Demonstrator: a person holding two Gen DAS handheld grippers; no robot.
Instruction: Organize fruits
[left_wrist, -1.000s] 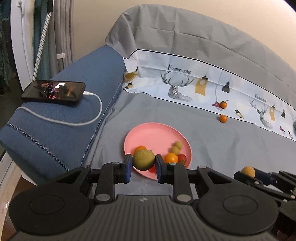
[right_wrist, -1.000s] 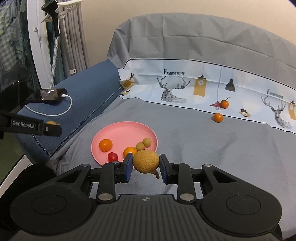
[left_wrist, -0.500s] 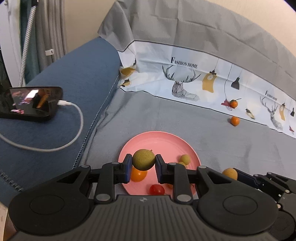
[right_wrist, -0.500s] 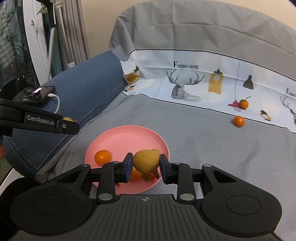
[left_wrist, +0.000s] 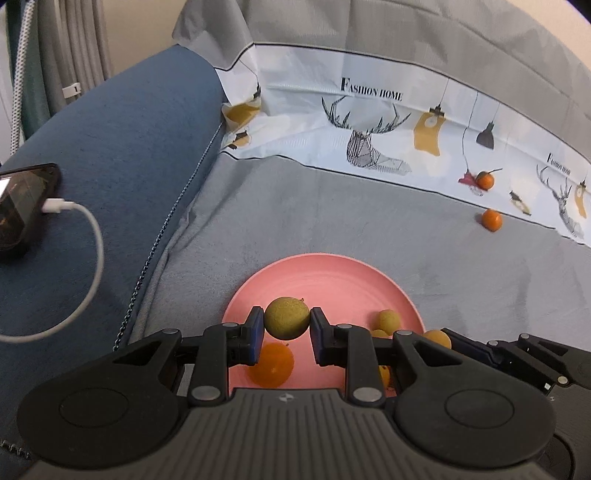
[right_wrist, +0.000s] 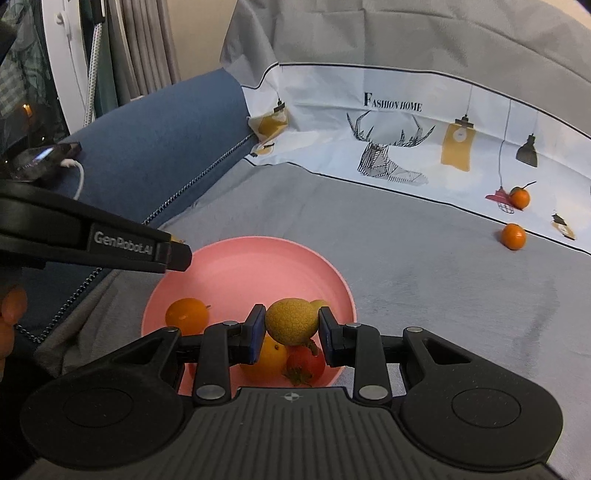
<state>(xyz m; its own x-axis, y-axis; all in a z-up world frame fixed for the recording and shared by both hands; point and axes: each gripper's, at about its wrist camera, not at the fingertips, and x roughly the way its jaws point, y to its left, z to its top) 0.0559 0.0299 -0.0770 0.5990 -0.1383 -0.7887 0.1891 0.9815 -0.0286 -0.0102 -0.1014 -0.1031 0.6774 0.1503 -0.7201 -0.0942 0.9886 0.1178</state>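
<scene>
Over on the blue sofa arm (left_wrist: 110, 177) a phone (left_wrist: 22, 206) lies plugged into a white cable (left_wrist: 88, 258). The left gripper (left_wrist: 287, 325) has its fingers pinched on a round greenish fruit (left_wrist: 287, 318), held above the pink plate (left_wrist: 325, 273), over an orange (left_wrist: 273, 363) lying there. The right gripper (right_wrist: 291, 326) clamps a yellow, crackle-skinned fruit (right_wrist: 291, 322) above the plate's near edge, over a second orange (right_wrist: 271, 358) and a red fruit (right_wrist: 304, 363). Far right, two small oranges (right_wrist: 513, 236) sit on the grey cover (right_wrist: 424, 266), well apart from the plate.
</scene>
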